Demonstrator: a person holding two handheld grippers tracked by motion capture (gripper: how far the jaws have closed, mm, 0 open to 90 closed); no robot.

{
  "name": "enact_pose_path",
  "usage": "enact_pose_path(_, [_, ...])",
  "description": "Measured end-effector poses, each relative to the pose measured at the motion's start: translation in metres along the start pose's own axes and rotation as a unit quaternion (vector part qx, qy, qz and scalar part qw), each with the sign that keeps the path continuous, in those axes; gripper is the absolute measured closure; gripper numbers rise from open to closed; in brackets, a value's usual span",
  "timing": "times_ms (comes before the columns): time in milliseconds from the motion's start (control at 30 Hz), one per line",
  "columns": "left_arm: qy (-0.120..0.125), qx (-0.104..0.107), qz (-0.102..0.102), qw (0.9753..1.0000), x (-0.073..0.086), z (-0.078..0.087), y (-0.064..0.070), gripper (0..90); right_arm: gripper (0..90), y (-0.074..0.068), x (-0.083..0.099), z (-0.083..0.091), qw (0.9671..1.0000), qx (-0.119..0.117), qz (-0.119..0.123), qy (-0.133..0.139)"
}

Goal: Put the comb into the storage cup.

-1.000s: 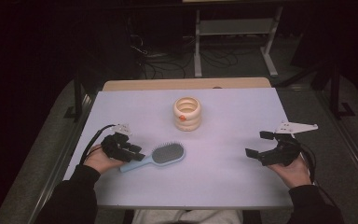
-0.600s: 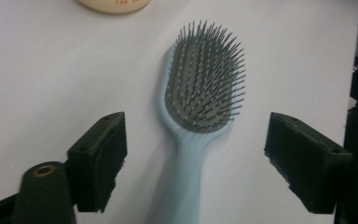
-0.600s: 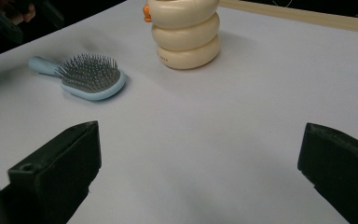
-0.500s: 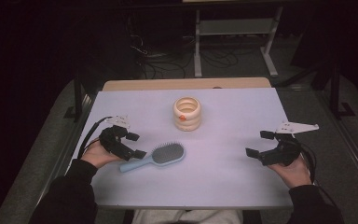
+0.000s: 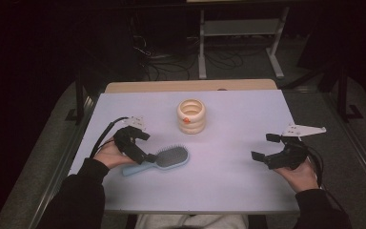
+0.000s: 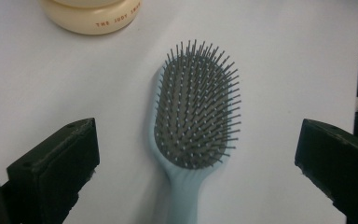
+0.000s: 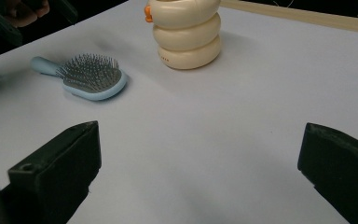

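We work on the pale table [image 5: 228, 186]; its bare surface carries two items. The cream ringed container [image 5: 191, 116], a stack of three rounded rings with an orange spot, stands upright near the middle of the far edge. The light-blue hairbrush [image 5: 162, 160] lies bristles up toward the near-left corner, handle pointing at the left edge, head pointing to the table's middle.

Our left gripper [image 5: 140, 145] hangs over the handle end, fingers spread wide; in the left gripper view the hairbrush [image 6: 193, 121] sits centred between them, untouched. A second ago this gripper was lower and closer over the handle; it has since lifted and drawn slightly back toward the left edge, and the brush has not moved. We judge the grasp not yet made: the fingers straddle the handle line but must descend and close.

Our right gripper [image 5: 267, 149] rests near the right edge, fingers spread and holding nothing, unchanged.
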State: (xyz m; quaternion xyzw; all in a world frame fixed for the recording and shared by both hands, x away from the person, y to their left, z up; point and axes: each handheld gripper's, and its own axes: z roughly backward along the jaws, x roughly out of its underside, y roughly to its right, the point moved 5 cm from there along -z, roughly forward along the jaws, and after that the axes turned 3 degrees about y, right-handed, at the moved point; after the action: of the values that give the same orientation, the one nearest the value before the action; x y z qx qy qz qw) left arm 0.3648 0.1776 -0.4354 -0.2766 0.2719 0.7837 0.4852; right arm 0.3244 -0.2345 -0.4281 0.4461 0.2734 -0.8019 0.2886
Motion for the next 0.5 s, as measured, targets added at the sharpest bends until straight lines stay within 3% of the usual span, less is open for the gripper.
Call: enact_pose_path(500, [-0.019,0.013,-0.019,0.9995,-0.003,-0.029,-0.001,0.0,0.0,-0.001,0.000,0.000,1.0000,-0.003,0.002,0.000])
